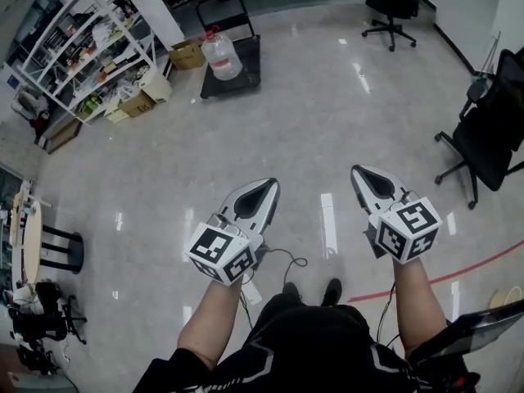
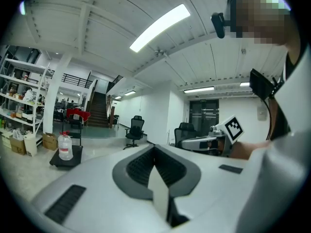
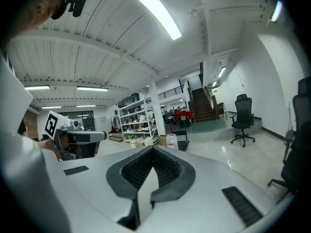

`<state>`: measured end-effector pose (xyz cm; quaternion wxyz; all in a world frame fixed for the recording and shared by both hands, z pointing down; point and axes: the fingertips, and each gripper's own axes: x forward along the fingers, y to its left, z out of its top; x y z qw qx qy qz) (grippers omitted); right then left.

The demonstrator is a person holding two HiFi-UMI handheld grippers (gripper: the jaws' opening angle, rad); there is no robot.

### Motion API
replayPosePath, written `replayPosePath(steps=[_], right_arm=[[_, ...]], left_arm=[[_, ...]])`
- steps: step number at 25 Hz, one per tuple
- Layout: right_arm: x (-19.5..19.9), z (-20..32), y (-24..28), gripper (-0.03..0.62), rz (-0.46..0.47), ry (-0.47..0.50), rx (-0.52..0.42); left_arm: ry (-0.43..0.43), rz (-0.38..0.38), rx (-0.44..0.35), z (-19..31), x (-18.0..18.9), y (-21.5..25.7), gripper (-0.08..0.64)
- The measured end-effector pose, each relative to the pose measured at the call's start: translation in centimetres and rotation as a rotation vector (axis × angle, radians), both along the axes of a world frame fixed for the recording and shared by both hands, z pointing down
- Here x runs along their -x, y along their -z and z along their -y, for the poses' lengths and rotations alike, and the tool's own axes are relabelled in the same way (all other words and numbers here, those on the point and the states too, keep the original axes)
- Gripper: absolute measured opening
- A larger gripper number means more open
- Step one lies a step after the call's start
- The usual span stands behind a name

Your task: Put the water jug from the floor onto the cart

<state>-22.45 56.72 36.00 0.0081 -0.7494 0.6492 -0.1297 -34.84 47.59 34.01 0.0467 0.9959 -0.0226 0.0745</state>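
Note:
A clear water jug [image 1: 221, 56] with a red cap stands upright on the black flat cart [image 1: 250, 65] far across the floor. It shows small in the left gripper view as the jug [image 2: 65, 146] on the cart [image 2: 69, 161], and in the right gripper view as the jug [image 3: 171, 140] beside the cart [image 3: 182, 145]. My left gripper [image 1: 268, 184] and right gripper [image 1: 359, 171] are held side by side in front of me, far from the cart. Both point roughly level toward it, shut, with nothing between their jaws.
White shelving [image 1: 86, 43] with cardboard boxes [image 1: 187, 54] lines the far left. Office chairs stand at the back [image 1: 393, 2] and at the right [image 1: 490, 142]. A black stool [image 1: 59, 249] is at the left. A red line [image 1: 458, 273] crosses the floor near my feet.

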Motion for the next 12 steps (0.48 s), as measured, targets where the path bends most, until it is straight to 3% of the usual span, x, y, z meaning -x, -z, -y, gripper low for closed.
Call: replayPosePath(steps=[12], right_arm=[[2.0,0.1,2.9,0.002,-0.037,-0.032,0.003]], left_arm=[[-0.044,-0.052,-0.02,-0.3,1.6,1.9,0.002]])
